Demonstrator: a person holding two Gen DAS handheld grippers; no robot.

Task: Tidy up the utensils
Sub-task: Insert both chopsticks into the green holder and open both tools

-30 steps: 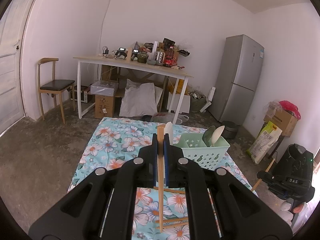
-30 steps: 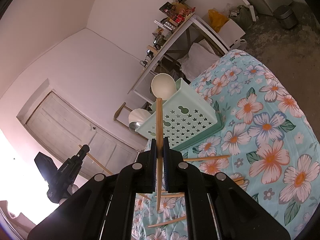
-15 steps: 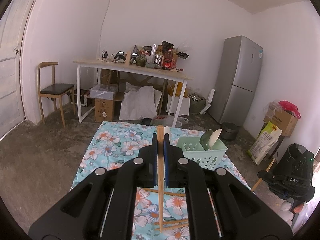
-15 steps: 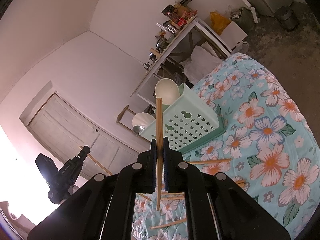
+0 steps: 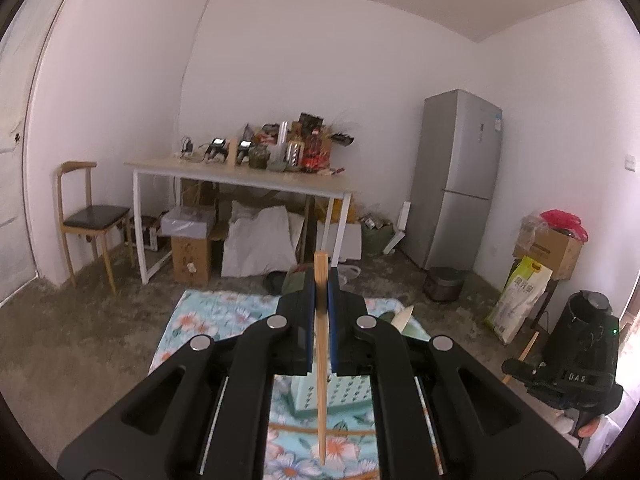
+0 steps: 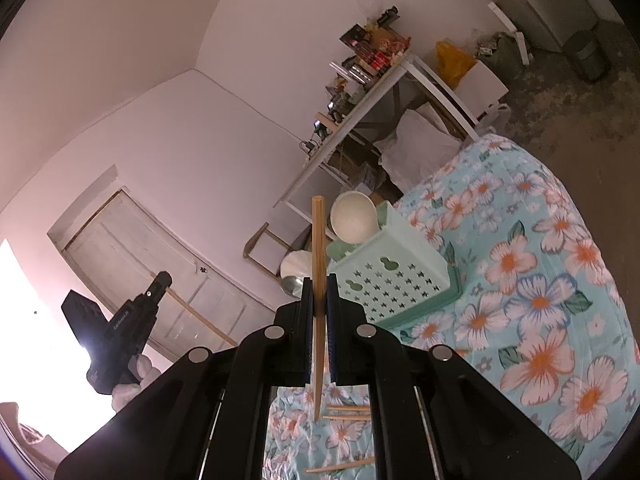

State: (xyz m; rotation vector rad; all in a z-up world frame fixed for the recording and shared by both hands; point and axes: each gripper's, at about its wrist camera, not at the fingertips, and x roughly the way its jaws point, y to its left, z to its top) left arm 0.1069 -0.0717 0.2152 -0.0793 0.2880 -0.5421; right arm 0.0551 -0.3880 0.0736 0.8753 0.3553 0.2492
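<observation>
My left gripper (image 5: pixel 320 280) is shut on a wooden chopstick (image 5: pixel 321 360) held upright, high above the floral cloth (image 5: pixel 208 316). The mint basket (image 5: pixel 344 394) shows below, behind the fingers, with a spoon tip (image 5: pixel 402 316) sticking out. My right gripper (image 6: pixel 319 286) is shut on a second wooden chopstick (image 6: pixel 318 248), held upright just left of the mint basket (image 6: pixel 392 276), which holds white spoons (image 6: pixel 352 218). Several loose chopsticks (image 6: pixel 346 412) lie on the floral cloth (image 6: pixel 540 320) below the right gripper.
A white table (image 5: pixel 240 176) with clutter stands at the far wall, with boxes and bags under it. A wooden chair (image 5: pixel 88 216) is at the left, a fridge (image 5: pixel 456 184) at the right. A black tripod device (image 5: pixel 580 352) stands right of the cloth.
My left gripper has risen and pulled back with its chopstick, so the basket dropped low in view. My right gripper has lifted slightly with its chopstick beside the basket.
</observation>
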